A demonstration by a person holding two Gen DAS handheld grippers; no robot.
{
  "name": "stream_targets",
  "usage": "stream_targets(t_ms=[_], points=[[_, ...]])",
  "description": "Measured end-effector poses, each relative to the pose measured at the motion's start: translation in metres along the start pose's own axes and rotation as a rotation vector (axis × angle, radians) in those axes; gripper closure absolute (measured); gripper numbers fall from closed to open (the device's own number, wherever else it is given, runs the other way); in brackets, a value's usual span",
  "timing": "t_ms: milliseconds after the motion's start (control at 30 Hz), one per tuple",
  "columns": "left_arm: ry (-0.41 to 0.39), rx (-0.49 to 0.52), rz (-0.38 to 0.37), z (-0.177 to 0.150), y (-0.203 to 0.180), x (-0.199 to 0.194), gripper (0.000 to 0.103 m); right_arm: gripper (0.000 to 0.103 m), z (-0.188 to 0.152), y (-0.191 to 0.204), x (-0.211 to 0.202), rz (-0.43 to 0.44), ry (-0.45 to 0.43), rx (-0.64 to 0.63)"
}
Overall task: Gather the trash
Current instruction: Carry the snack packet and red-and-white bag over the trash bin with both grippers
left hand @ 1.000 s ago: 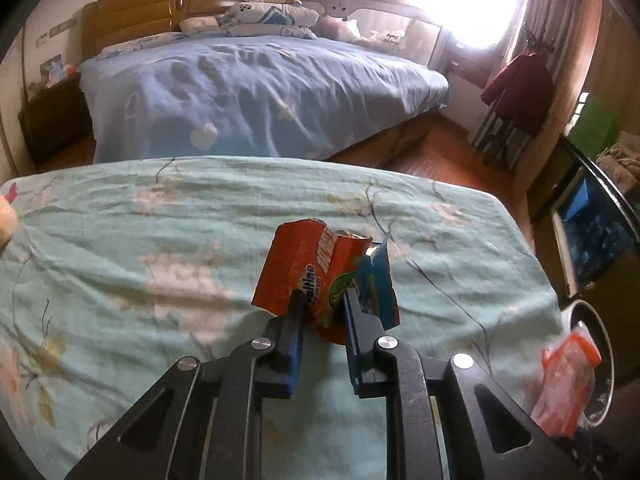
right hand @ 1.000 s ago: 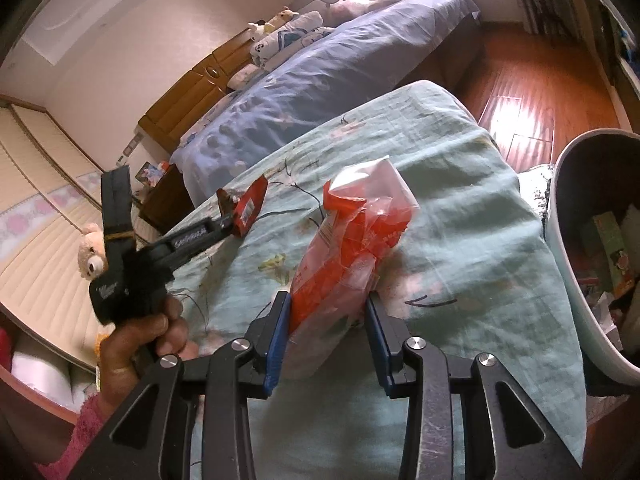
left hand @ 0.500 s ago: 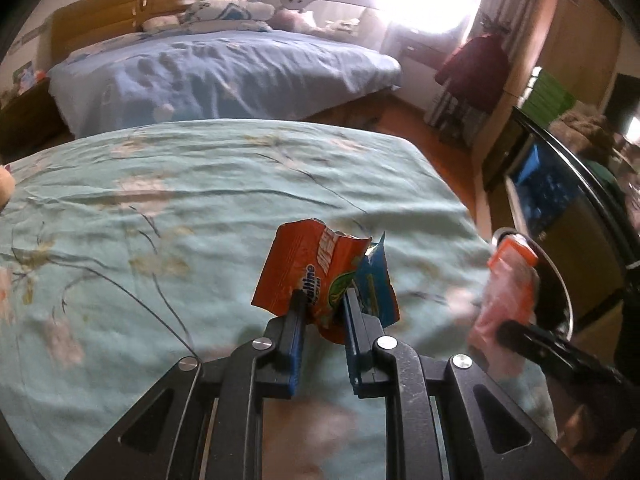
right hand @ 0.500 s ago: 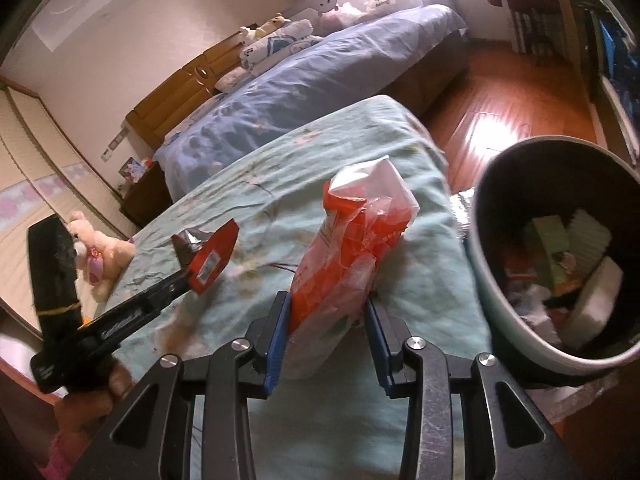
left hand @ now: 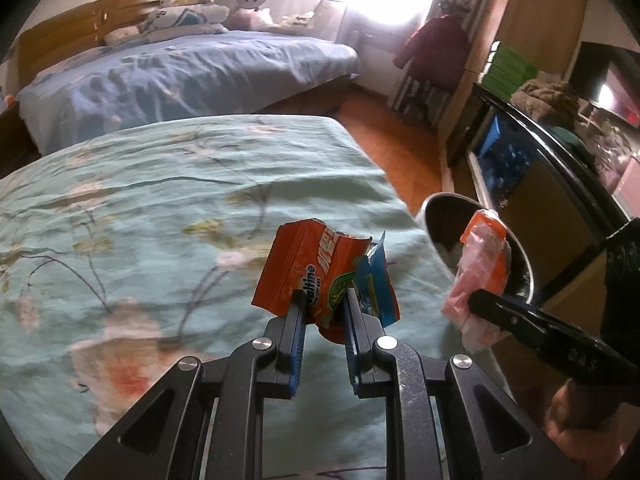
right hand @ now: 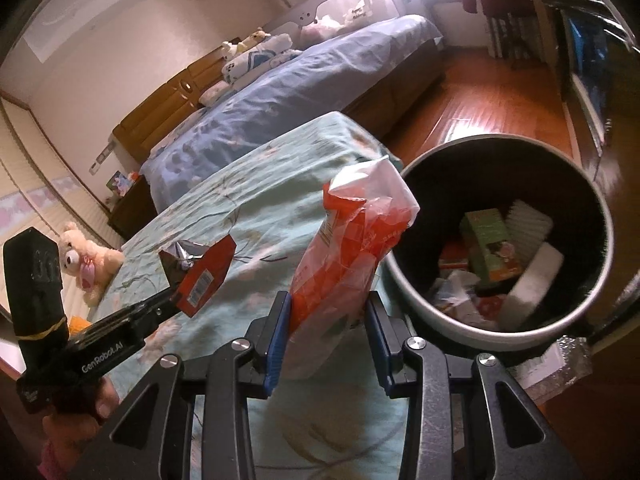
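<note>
Left gripper (left hand: 323, 312) is clamped tight on a crumpled orange snack wrapper (left hand: 308, 272), with a blue wrapper (left hand: 376, 280) bunched up against it at the right finger. Both are held up above the teal floral bedspread (left hand: 160, 208). Over at 3 o'clock in the left wrist view you can see the trash bin (left hand: 520, 256) sitting on the floor just off the bed corner, with the right gripper (left hand: 476, 300) holding its own piece in front of it.

From the right wrist view, the right gripper has its fingers pinching a clear plastic bag with orange print (right hand: 352, 248), standing upright between the blue pads. The bin's opening is at about 2 o'clock, just beside the bag, already holding a green box (right hand: 488, 244), some white stuff and scraps. A teddy bear (right hand: 86, 258) sits on the bedspread at 9 o'clock.
</note>
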State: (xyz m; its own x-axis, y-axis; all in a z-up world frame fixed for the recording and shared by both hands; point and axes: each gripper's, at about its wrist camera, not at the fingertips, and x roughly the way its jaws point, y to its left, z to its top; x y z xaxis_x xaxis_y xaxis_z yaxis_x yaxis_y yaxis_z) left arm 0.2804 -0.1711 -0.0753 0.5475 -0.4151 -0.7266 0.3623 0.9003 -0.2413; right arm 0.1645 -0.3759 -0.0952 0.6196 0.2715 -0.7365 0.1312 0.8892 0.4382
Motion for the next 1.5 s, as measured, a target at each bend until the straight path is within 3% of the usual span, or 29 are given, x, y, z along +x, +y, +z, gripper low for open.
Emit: stream_targets(t_ms=[767,1500], points=[[0.012,0.168,-0.037,0.001,-0.091,0.014,0.086,0.066,0.008,-0.063,-0.038,-0.104,-0.081,0.064],[0.028,0.216,-0.035,0.02,-0.119,0.048,0.086,0.065,0.022,-0.092,-0.032,-0.165,-0.065,0.063]])
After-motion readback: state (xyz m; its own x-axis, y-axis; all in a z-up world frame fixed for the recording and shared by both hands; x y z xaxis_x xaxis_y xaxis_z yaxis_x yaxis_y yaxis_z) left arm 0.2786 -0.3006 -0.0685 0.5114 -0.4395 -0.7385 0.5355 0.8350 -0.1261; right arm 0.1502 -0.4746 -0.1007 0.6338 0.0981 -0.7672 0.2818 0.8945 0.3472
